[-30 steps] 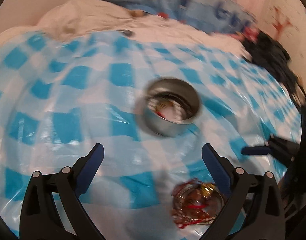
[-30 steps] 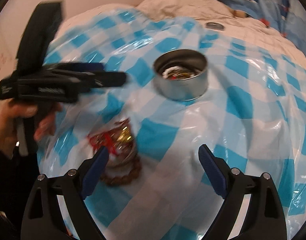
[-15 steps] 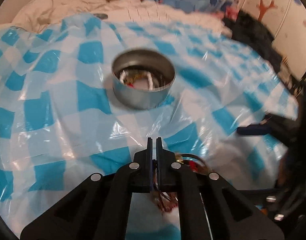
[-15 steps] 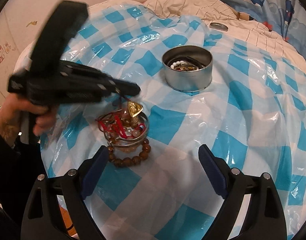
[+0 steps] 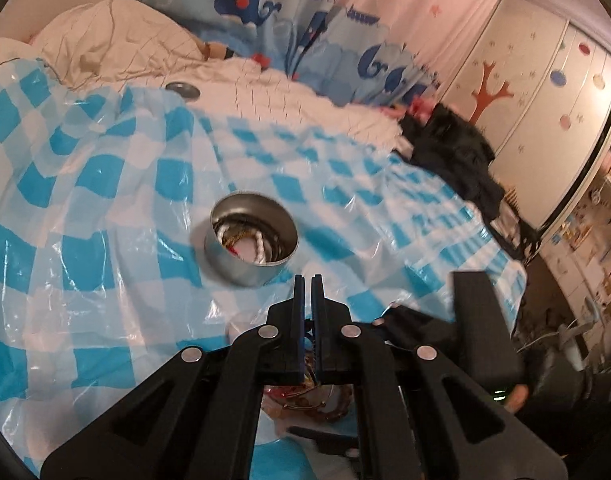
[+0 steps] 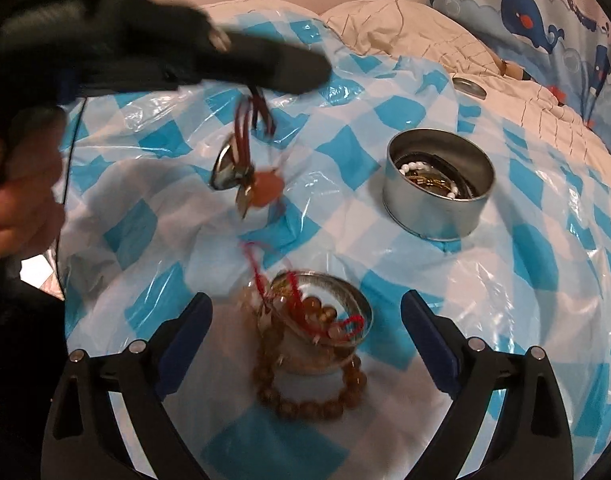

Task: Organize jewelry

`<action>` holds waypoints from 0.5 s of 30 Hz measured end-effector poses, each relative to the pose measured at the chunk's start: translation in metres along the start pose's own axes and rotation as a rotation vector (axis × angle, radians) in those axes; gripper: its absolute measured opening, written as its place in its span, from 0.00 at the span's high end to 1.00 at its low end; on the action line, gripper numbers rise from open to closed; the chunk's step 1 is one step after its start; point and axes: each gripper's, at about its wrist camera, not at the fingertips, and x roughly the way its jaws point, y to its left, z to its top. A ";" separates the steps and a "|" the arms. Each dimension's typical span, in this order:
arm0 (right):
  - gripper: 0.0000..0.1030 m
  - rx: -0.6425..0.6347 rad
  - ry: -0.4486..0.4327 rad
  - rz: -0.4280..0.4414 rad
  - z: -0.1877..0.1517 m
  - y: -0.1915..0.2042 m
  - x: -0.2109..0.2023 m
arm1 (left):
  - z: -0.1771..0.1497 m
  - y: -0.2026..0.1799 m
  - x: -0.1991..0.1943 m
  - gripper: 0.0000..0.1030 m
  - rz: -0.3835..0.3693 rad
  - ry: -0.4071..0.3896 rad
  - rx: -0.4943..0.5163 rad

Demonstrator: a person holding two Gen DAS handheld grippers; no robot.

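Left tool [image 6: 305, 68] clamps red-corded pendant [image 6: 261, 188], dangling above dish [image 6: 345, 296]; tin [image 6: 439, 200] beyond.

Bed [image 6: 445, 40], checked plastic sheet [image 6: 525, 300], 1 tin [image 6: 439, 194], glass dish [image 6: 357, 308], bead bracelet [image 6: 309, 406]

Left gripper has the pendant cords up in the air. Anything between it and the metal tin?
Nothing visible. The pendant hangs from the left gripper over bare checkered sheet; the open tin sits beyond to the right, its lid lying apart.

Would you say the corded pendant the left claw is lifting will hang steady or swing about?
Probably swing: the pendant dangles on limp red cords below the shut left claw and looks motion-blurred. It may also snag, since a red cord trails towards the dish.
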 end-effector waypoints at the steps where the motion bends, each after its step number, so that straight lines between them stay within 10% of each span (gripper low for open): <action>1: 0.11 0.005 0.002 0.005 0.001 -0.001 0.002 | 0.001 0.001 -0.002 0.98 -0.001 -0.006 -0.003; 6: 0.24 0.036 0.045 0.042 0.003 -0.009 0.014 | 0.006 0.008 -0.014 0.98 0.007 -0.039 -0.023; 11: 0.68 0.059 0.067 0.096 0.004 -0.017 0.018 | 0.008 0.013 -0.015 0.98 0.019 -0.045 -0.035; 15: 0.83 0.065 0.038 0.109 0.006 -0.016 0.009 | 0.008 0.013 -0.013 0.98 0.022 -0.045 -0.037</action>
